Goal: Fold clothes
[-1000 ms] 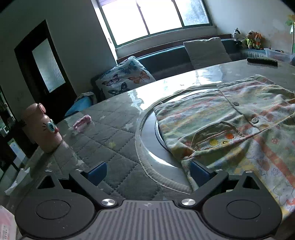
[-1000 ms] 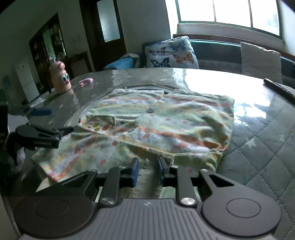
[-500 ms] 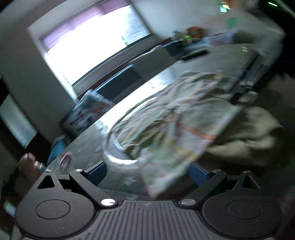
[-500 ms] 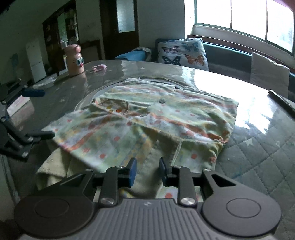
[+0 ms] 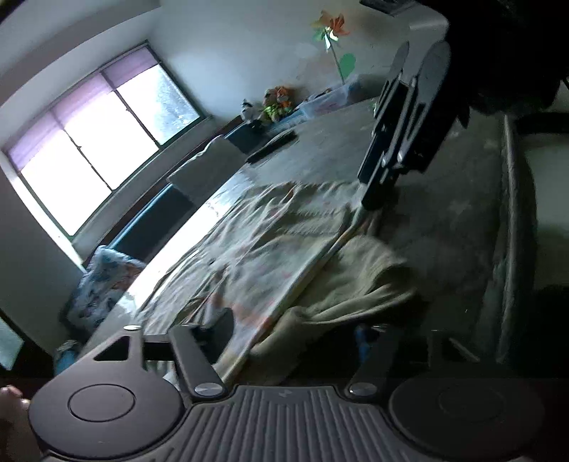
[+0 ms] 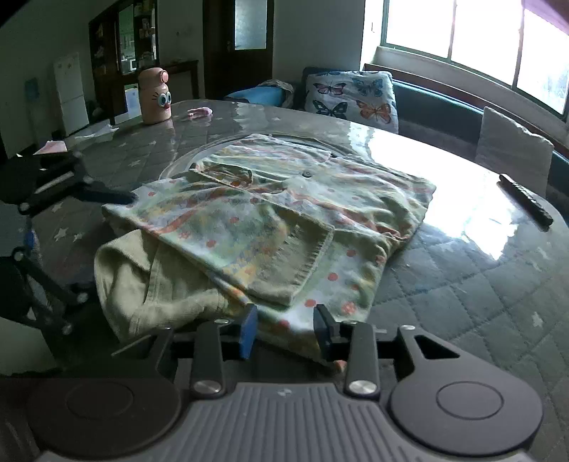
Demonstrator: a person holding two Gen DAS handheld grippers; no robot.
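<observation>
While pastel floral-print cotton garment [image 6: 270, 213] lies folded on quilted grey round table [image 6: 480, 284], right gripper [image 6: 286, 328] has 2 fingers spread at near hem; left gripper [image 5: 291, 328] spread wide at garment's side edge.

Dim, blurred; window [image 6: 462, 32] glare

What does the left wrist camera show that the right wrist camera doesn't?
Only the left wrist view shows the paper flower on the wall, the stuffed toys on the sill, and the right gripper from the side. Only the right wrist view shows the pink cartoon-eyed bottle and the dark door. Both show the patterned shirt, the butterfly pillow, the remote and the window.
</observation>
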